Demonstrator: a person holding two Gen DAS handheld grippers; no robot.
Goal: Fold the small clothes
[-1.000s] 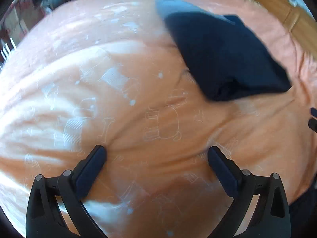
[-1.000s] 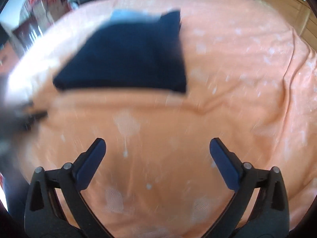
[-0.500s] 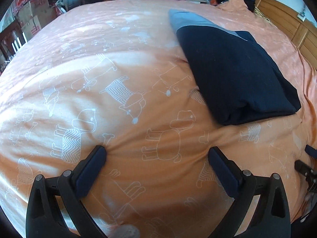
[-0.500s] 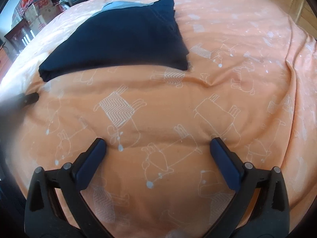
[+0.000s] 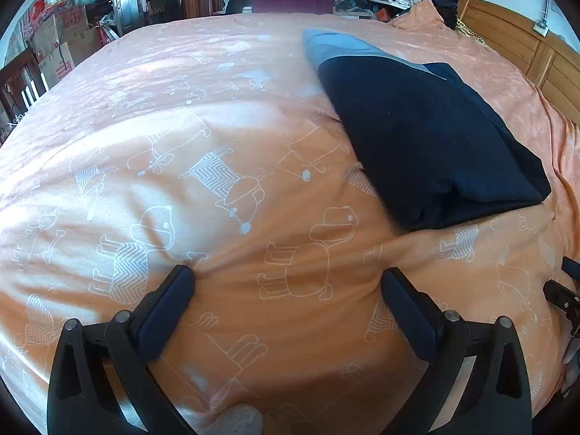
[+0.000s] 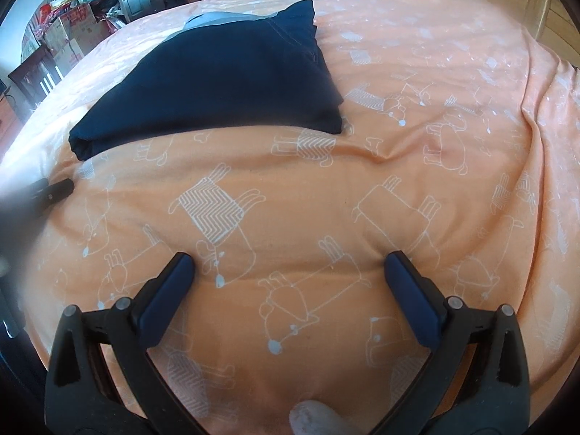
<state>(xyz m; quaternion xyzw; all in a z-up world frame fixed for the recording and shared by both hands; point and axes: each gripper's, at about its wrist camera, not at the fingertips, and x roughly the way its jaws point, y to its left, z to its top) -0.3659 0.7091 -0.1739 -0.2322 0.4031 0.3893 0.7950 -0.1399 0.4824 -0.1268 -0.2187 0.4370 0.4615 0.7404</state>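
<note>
Lying folded into a compact dark bundle, the navy garment (image 5: pixel 431 137) sits on the orange bedspread (image 5: pixel 217 188), toward the far side of the bed and nearer the wooden headboard (image 5: pixel 514 47) than the foot; a paler grey-blue panel shows at its far end; the near edge is a rounded fold, thick with several layers. Both tools are empty and spread wide: the left gripper (image 5: pixel 286 282) rests its tips on the spread near the bed's front edge, well short of the bundle; the right gripper (image 6: pixel 290 264) does likewise, the garment (image 6: pixel 217 76) lying ahead and to its left, and one blue tip of the left tool pokes in at the left margin of that view. The fold looks essentially done, so the step in hand is judged to be a release and pull-back, or a last tidy; to do it well, keep the jaws apart and lift clear of the spread rather than dragging, since the soft quilt wrinkles easily and could tug the bundle askew; if a final press is wanted, come down flat on the top layer near the thick near fold, not at the loose far corner, which looks likeliest to spring open; avoid pinching bedspread with the cloth. Clutter and boxes stand beyond the bed's far edge, out of the way.
</note>
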